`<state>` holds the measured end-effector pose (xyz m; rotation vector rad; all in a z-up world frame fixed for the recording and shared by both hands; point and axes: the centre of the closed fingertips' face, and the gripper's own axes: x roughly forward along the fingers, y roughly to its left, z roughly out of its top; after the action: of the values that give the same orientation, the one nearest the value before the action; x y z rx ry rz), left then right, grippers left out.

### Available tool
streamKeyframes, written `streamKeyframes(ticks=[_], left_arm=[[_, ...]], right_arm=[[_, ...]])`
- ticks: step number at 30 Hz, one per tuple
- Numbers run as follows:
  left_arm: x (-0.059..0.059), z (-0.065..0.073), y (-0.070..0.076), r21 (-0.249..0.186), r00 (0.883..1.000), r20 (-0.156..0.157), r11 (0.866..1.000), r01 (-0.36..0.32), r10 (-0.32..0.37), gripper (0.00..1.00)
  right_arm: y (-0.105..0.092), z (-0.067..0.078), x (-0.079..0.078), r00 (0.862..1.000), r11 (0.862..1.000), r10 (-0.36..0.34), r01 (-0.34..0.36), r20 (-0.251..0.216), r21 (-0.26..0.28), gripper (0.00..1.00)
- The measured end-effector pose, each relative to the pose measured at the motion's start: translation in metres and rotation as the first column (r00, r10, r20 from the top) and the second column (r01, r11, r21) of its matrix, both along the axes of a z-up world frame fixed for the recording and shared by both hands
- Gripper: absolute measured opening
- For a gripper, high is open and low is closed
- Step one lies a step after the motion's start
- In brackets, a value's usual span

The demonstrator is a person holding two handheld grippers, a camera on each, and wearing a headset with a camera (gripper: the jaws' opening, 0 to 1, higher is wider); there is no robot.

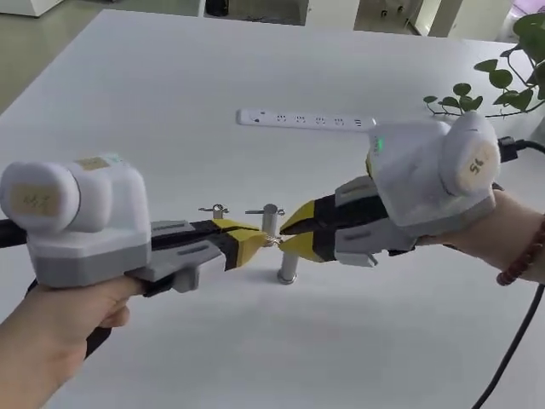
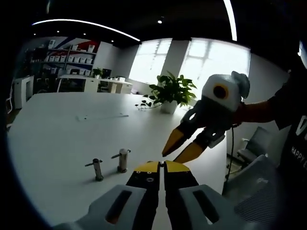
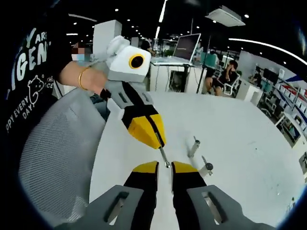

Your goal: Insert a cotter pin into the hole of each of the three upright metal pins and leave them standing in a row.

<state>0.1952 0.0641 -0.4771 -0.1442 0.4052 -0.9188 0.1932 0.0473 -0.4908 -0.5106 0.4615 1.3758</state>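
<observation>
Two cottered upright steel pins stand finished, while the bare third pin apparently awaits the thin wire cotter pin pinched in the closed yellow-tipped left gripper; the right gripper is parted and empty.

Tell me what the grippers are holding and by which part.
The left gripper pinches a cotter pin by one end; the right gripper is open, holding nothing.

I'm working over a plain white table. A white power strip lies flat across its far part. Closer in, the far metal pin and middle metal pin stand upright, with the near metal pin just beside them (I see only its foot). A potted plant sits at one end.
</observation>
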Motion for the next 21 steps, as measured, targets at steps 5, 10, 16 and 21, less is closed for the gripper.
streamKeyframes(ticks=[5, 10, 16, 21], left_arm=[[-0.006, -0.001, -0.001, 0.014, 0.999, 0.018, 0.999, 0.047, -0.047, 0.00], [-0.014, 0.000, -0.002, 0.009, 0.995, 0.031, 0.995, 0.098, -0.098, 0.00], [-0.027, 0.002, -0.007, -0.012, 0.983, 0.037, 0.984, 0.180, -0.179, 0.00], [-0.035, 0.001, -0.010, -0.028, 0.975, 0.031, 0.975, 0.219, -0.218, 0.00]], right_arm=[[-0.003, 0.000, -0.004, 0.993, 0.999, -0.019, 0.025, -0.114, 0.047, 0.08], [-0.006, -0.003, -0.014, 0.979, 0.997, -0.014, 0.028, -0.203, 0.068, 0.08], [-0.010, -0.008, -0.026, 0.951, 0.995, -0.001, 0.032, -0.308, 0.097, 0.09], [-0.010, -0.007, -0.039, 0.929, 0.992, 0.041, 0.005, -0.367, 0.123, 0.08]])
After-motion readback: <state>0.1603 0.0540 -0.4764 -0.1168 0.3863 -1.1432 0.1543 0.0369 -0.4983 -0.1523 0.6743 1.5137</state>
